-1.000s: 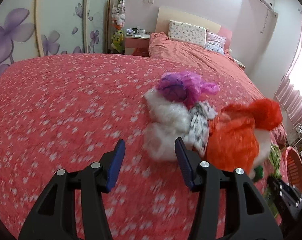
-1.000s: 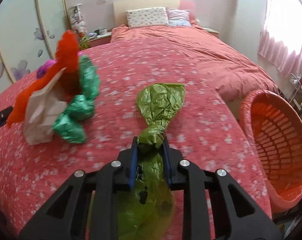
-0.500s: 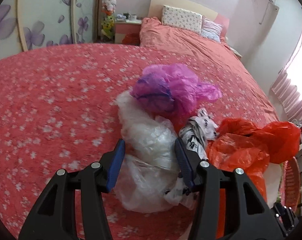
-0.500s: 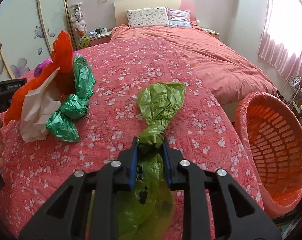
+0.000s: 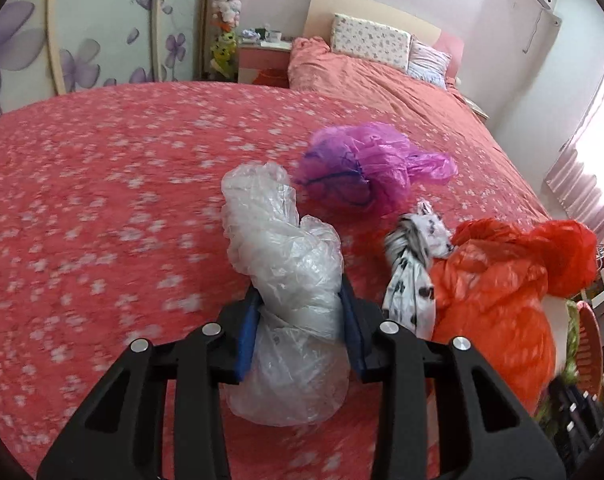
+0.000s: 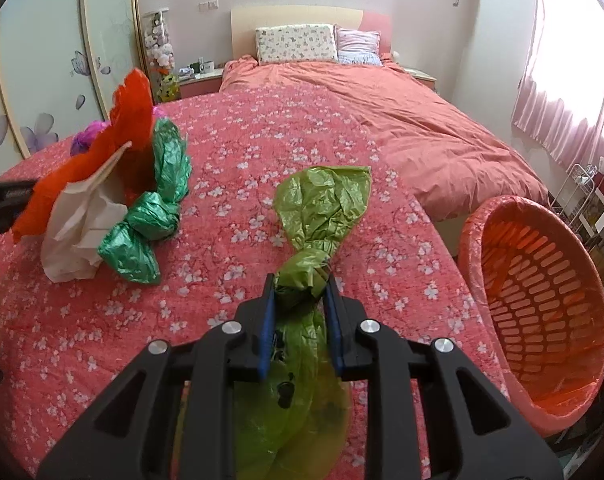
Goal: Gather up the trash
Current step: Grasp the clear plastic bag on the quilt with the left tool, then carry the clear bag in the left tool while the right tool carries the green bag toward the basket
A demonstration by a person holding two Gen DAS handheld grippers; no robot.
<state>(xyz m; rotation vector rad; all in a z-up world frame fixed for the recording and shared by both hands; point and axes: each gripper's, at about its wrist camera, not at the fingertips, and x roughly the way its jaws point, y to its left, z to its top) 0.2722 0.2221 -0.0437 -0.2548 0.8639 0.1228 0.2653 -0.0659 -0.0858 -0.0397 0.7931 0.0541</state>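
Note:
My left gripper [image 5: 300, 300] is shut on a clear crumpled plastic bag [image 5: 286, 256] on the red flowered bedspread [image 5: 102, 200]. Beside it lie a purple bag [image 5: 362, 168], a black-and-white spotted bag [image 5: 412, 272] and an orange bag [image 5: 498, 280]. My right gripper [image 6: 300, 286] is shut on the knot of a light green bag [image 6: 322, 216]. In the right wrist view a dark green bag [image 6: 150, 216], a white paper bag [image 6: 78, 232] and the orange bag [image 6: 126, 120] lie to the left. An orange lined basket [image 6: 542, 296] stands at the bed's right edge.
A second bed with a salmon cover [image 6: 382, 108] and pillows [image 6: 296, 44] lies behind. A wardrobe with purple flower doors [image 5: 82, 40] is on the left, a nightstand [image 5: 262, 60] beyond. Curtains [image 6: 562, 80] and a wire rack [image 6: 590, 200] are on the right.
My left gripper moved forward over the clear plastic bag and shut on it. My right gripper kept its hold on the light green bag and hardly moved.

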